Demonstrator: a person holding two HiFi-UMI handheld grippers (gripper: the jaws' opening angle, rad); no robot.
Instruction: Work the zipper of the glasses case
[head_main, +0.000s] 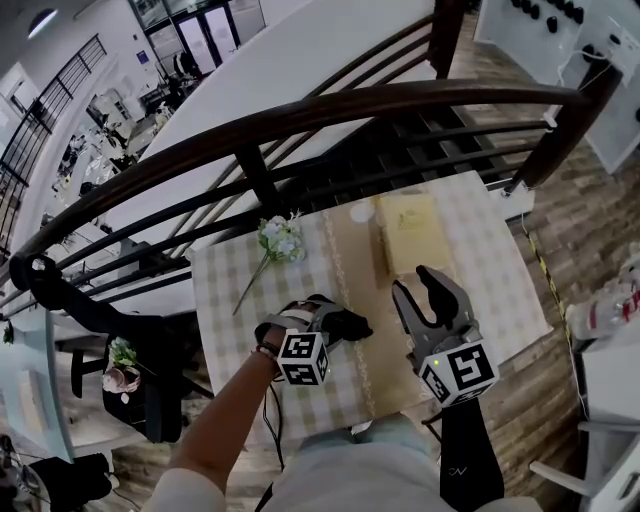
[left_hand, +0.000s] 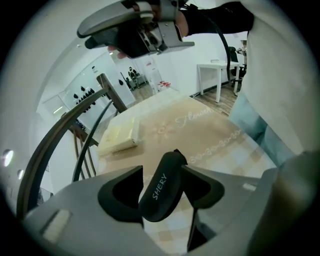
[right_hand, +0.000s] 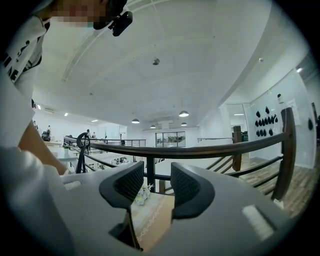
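Head view, seen from above. The left gripper (left_hand: 162, 174) is clenched on the black case (head_main: 345, 325). Its two jaws press the case's sides, and the end lettered "SHERY" faces the gripper's camera. The case sits over the table (head_main: 230, 290), at the left edge of the beige runner (head_main: 355, 260). Whether it touches the cloth cannot be told, and its zipper cannot be made out.

The right gripper (head_main: 415, 290) stands at 3 o'clock from the case, apart from it. Its jaws are spread with nothing between them. In the right gripper view they point over the table at the dark railing (right_hand: 200, 150).

A bunch of flowers (head_main: 280, 240) lies at 11 o'clock from the case, on the checked cloth. A cream box (head_main: 412, 225) rests at 1 o'clock, on the far end of the runner. The railing curves along the table's far side, at 12 o'clock.
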